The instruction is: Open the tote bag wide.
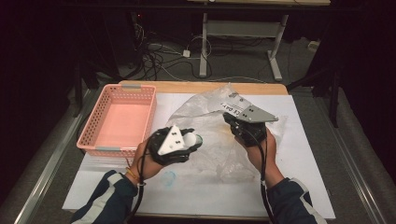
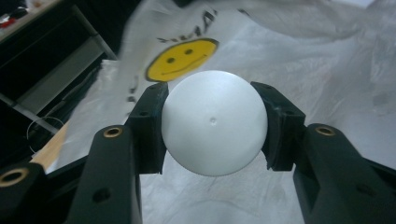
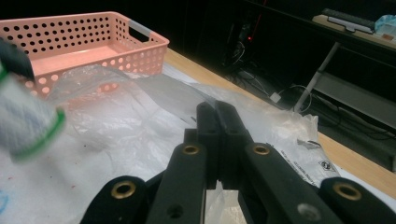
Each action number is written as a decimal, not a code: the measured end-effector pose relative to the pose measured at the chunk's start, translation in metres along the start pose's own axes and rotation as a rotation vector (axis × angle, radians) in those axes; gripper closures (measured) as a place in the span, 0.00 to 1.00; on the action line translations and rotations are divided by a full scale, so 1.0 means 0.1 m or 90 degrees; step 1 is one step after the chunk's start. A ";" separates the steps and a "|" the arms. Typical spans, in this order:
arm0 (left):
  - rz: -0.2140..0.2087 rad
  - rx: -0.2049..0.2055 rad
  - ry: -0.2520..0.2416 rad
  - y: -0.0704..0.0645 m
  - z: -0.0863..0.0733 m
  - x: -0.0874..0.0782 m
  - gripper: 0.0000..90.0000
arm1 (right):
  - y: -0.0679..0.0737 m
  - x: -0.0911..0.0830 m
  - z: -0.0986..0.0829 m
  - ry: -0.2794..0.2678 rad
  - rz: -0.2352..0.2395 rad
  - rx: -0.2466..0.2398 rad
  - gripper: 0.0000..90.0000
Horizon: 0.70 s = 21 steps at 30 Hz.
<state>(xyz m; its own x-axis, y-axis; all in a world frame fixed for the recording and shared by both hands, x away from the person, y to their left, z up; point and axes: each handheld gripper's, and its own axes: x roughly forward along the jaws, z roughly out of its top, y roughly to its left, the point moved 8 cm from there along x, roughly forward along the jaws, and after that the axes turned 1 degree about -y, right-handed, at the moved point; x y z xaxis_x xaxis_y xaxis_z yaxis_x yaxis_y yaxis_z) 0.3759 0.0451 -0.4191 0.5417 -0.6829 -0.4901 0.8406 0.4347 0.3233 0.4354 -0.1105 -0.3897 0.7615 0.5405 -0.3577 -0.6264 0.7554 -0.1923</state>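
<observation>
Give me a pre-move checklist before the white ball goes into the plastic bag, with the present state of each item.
1. Left gripper clamps the white ball on both sides: ok.
2. Right gripper shut on the plastic bag film: ok.
3. Bag mouth open wide enough for the ball: cannot tell.
4. Ball already over the bag: ok.
5. Pink basket apart from both grippers: ok.

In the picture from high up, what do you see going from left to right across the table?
Pink basket → left gripper holding a white ball → right gripper pinching the clear plastic bag.
</observation>
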 end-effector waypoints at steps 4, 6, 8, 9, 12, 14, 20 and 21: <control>-0.026 0.010 0.028 -0.13 -0.05 0.31 0.54 | 0.01 0.00 -0.01 0.000 0.003 0.000 1.00; -0.024 0.010 0.040 -0.14 -0.09 0.46 0.54 | 0.02 -0.01 -0.01 0.001 0.009 0.002 1.00; -0.026 0.006 0.048 -0.13 -0.12 0.61 0.54 | 0.02 -0.01 -0.01 0.001 0.013 0.002 1.00; -0.023 0.004 0.057 -0.12 -0.15 0.68 0.54 | 0.02 -0.01 -0.01 0.001 0.013 0.002 1.00; -0.018 -0.006 0.076 -0.09 -0.24 0.89 0.54 | 0.03 0.00 -0.02 0.004 0.018 0.004 1.00; -0.016 -0.024 0.088 -0.06 -0.31 1.01 0.54 | 0.03 0.01 -0.04 0.009 0.022 0.002 1.00; -0.001 -0.065 0.088 0.06 -0.40 1.24 0.54 | 0.04 0.04 -0.08 0.020 0.028 0.004 1.00; 0.009 -0.064 0.097 0.07 -0.42 1.27 0.54 | 0.04 0.05 -0.09 0.022 0.028 0.004 1.00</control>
<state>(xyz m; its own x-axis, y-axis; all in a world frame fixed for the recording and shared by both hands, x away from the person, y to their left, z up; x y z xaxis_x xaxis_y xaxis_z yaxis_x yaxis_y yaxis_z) 0.4514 -0.0139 -0.5134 0.5423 -0.5825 -0.6055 0.8249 0.5059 0.2522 0.4351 -0.1087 -0.4004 0.7272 0.5605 -0.3963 -0.6580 0.7335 -0.1701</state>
